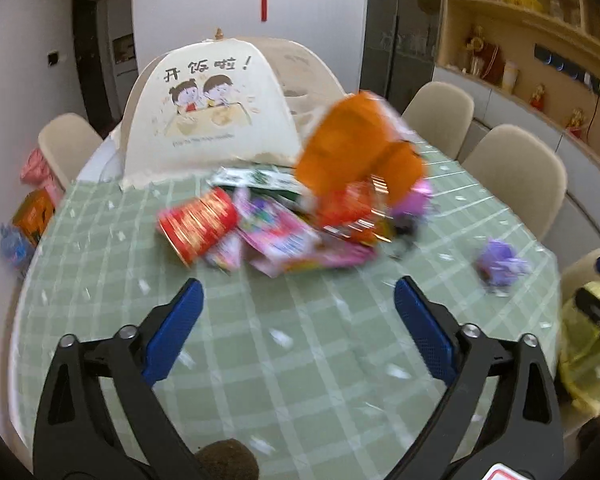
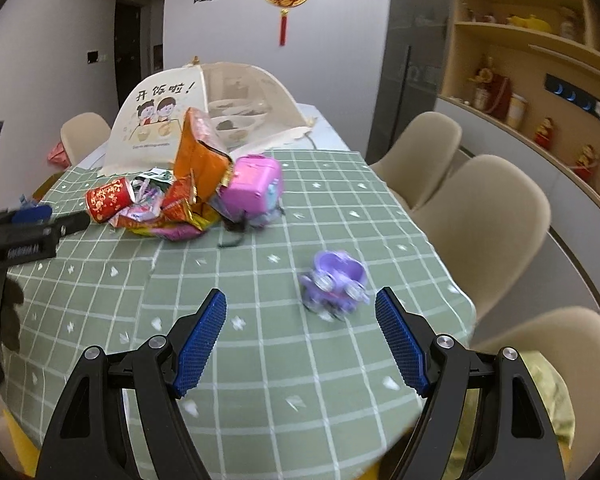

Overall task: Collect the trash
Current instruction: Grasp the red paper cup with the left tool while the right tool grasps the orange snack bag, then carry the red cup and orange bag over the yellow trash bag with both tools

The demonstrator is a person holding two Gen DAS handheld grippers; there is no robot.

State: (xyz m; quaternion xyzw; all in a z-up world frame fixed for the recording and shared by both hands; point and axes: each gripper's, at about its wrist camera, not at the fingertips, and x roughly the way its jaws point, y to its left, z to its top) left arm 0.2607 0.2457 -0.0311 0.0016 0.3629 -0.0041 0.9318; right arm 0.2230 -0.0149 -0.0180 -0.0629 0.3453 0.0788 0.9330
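Both grippers, left gripper (image 1: 296, 300) and right gripper (image 2: 300, 312), are held empty with fingers wide, evidently for approach; wrappers (image 2: 168, 216) are heaped at frame centre-left on the surface (image 2: 260, 360).

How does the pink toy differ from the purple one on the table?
The pink toy is boxy and sits against the wrapper pile; the purple toy is rounded with wheels and stands alone, nearer the right claw. The pink one looks larger. Both are plastic toys on the green checked tablecloth.
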